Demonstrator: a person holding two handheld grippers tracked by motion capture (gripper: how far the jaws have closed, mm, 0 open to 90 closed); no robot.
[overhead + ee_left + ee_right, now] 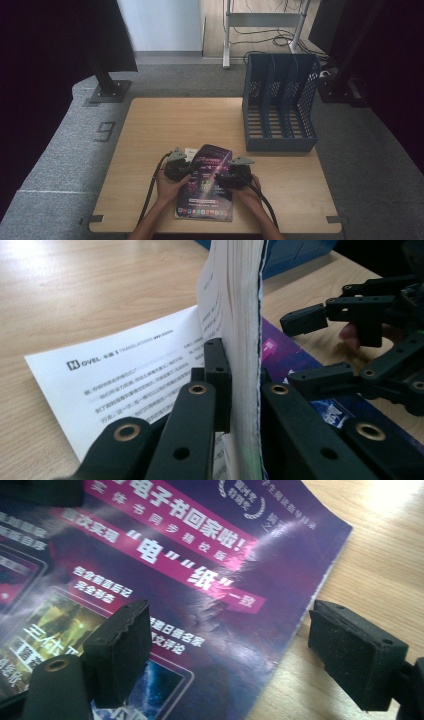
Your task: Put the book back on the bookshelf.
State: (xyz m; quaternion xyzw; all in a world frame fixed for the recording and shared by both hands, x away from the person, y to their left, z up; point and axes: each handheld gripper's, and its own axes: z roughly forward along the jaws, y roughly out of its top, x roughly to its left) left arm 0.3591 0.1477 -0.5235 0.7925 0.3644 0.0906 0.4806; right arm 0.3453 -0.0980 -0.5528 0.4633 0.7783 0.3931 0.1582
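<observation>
At the lower middle of the high view, the left hand-held gripper [181, 165] is pinching a lifted stack of pages of the magazine [206, 185], which lies on the desk [150, 130]. The right hand-held gripper [232, 175] is spread over the right edge of the cover, gripping nothing. At the upper right, the file rack [280, 102] stands empty, so I judge that storing the magazine is not done yet.

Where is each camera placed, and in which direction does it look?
High view: above the person's side, looking forward and down at the table, file rack, both hands.
Left gripper view: on the left gripper, along its jaws clamping the magazine.
Right gripper view: on the right gripper, jaws open across the cover's edge.
Shared: the magazine appears in all views.
</observation>
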